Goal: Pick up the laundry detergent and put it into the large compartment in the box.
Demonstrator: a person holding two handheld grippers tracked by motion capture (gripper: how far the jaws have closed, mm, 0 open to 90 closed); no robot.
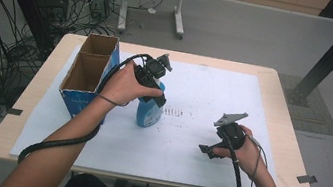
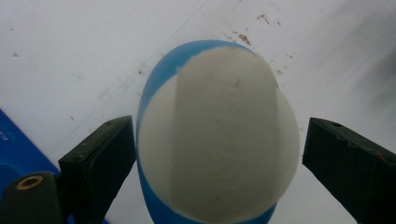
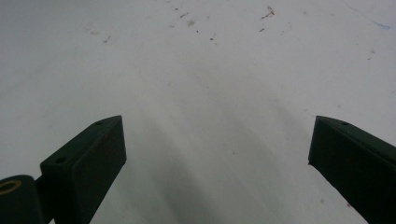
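The job looks like it is just starting. The left tool (image 1: pixel 159 79) is over the top of a blue bottle (image 1: pixel 150 111), and its jaws stand wide apart, one on each side of the white cap (image 2: pixel 219 130). In the left gripper view the left jaw looks very close to the cap, maybe touching it, and the right jaw has a small gap. So the bottle is not held yet (the jaws need to close first). My guess is that the next step is to squeeze the cap, and then lift the bottle. It may be meant for the box (image 1: pixel 89 73), but I cannot be sure of that.

The bottle stands upright on the white sheet (image 1: pixel 196 149) that covers the tabletop (image 1: pixel 281 91). It is just beside the box, on the box's right side. The box is brown inside and blue outside, with two open parts, and both look bare as far as I can see.

The bottle is blue and smooth with a rounded body. Its cap is white and flat on top. There is some white writing on the front, too small to read.

The right tool (image 1: pixel 206 149) is well apart from the bottle, low over the sheet near the person's side. Its jaws are wide apart too, and there is nothing between them.
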